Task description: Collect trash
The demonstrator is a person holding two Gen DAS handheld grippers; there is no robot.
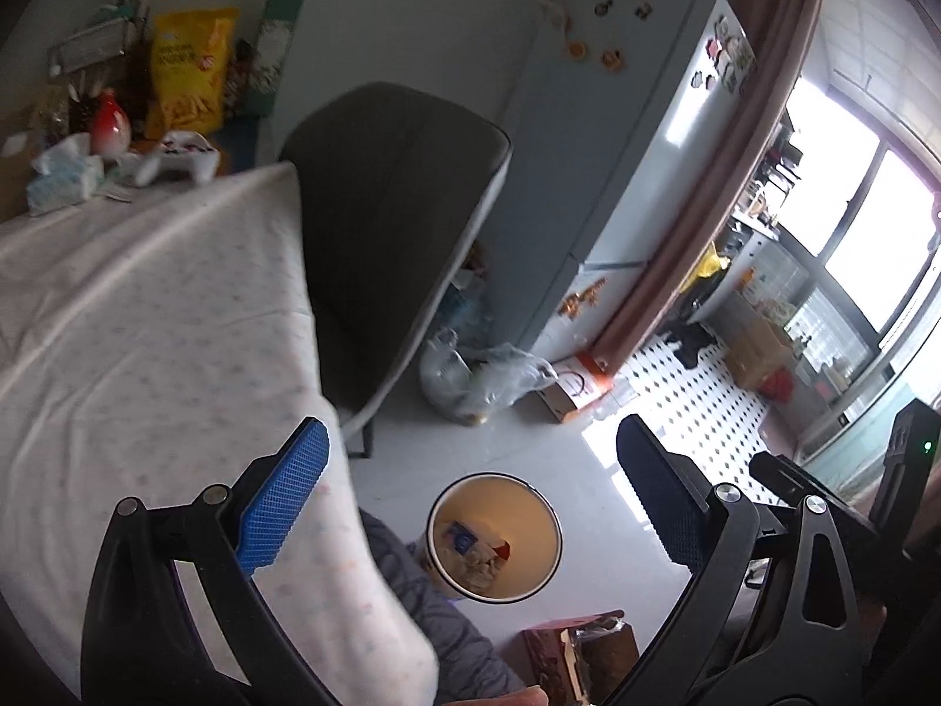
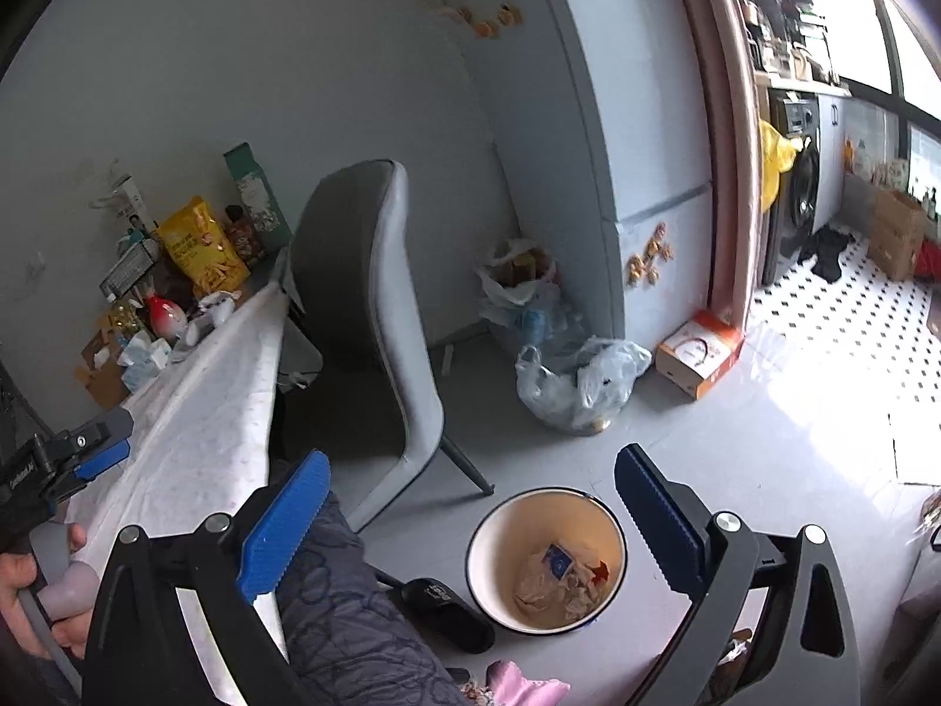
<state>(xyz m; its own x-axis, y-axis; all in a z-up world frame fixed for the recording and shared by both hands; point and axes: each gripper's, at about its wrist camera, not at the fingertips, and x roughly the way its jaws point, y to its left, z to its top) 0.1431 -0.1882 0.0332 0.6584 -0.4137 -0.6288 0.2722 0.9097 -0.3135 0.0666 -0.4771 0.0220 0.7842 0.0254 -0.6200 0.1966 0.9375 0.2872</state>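
Both your grippers are spread wide and empty, the left gripper (image 1: 470, 506) and the right gripper (image 2: 470, 520) alike. The bin (image 2: 547, 559) sits on the floor right below them with crumpled trash (image 2: 559, 579) in it. Anything left lies up-left on the desk (image 1: 147, 306), nearer your left. Only the right view shows the slipper (image 2: 447, 612) touching the bin.

Worktop under a white dotted cloth (image 2: 194, 412), bare near its front, with a yellow snack bag (image 2: 203, 250), red-and-white vase (image 2: 163, 313) and crumpled tissues (image 2: 144, 356) at the far end. Pale grey floor (image 2: 529, 459), carrying a round cream bin (image 2: 547, 559) with paper scraps inside, grey chair (image 2: 376, 317), clear plastic bag (image 2: 579, 382), small orange-and-white box (image 2: 697, 353).
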